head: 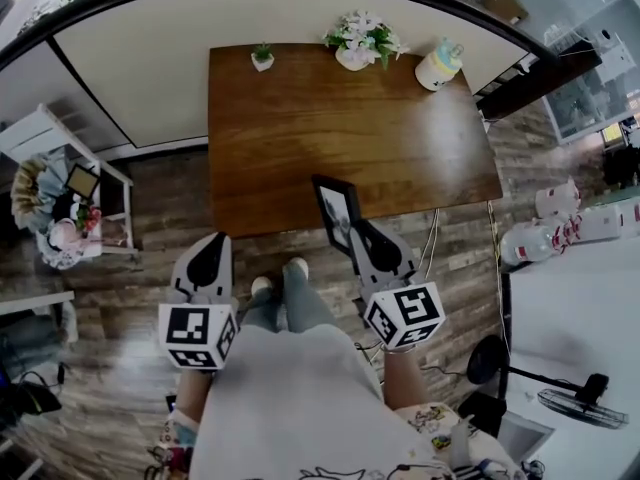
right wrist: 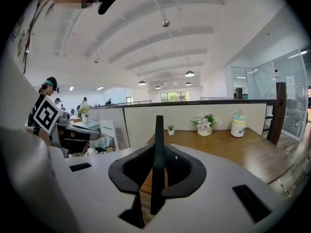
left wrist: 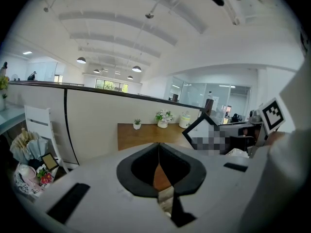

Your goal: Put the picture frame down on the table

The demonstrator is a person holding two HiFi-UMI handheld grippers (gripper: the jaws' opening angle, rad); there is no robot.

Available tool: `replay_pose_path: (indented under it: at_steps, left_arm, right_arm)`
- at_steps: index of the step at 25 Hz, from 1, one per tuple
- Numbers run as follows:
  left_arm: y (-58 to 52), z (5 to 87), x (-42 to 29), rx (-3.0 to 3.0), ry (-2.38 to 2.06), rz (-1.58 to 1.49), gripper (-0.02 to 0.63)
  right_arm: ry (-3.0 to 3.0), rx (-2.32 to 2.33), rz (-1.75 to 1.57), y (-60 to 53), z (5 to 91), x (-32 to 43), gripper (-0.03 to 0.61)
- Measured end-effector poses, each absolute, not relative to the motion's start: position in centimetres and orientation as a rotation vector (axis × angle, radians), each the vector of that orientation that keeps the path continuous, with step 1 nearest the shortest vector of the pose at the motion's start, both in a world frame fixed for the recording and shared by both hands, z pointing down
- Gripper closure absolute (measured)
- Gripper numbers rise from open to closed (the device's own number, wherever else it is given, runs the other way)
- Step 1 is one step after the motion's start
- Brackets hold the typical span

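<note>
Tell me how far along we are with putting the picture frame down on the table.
Done: the picture frame is gripped, clamped edge-on between the jaws of the right gripper. In hand: it is held upright at the near edge of the table, apparently not yet resting on it. Left: set it on the wood and open the jaws. The left gripper is shut and empty, off to the side.

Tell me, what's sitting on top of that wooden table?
Along the far edge of the table: a small potted plant, a bowl of flowers, a pale jar. The rest shows bare, except a patch at the near edge hidden by the picture frame in the right gripper.
</note>
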State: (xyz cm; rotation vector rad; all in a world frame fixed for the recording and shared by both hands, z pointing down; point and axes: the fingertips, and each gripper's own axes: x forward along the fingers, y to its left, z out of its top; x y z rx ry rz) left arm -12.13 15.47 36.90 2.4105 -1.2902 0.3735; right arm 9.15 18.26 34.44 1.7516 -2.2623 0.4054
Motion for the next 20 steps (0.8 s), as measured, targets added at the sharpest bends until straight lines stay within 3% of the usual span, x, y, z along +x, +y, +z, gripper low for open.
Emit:
replay_pose_path:
  at_steps: [20]
  left_arm:
    - [1.4, 37.5, -9.4, 2.347, -1.417, 0.356, 0.609]
  right_arm:
    - [-2.324, 1.644, 0.416, 3.0, 35.9, 12.4, 0.522]
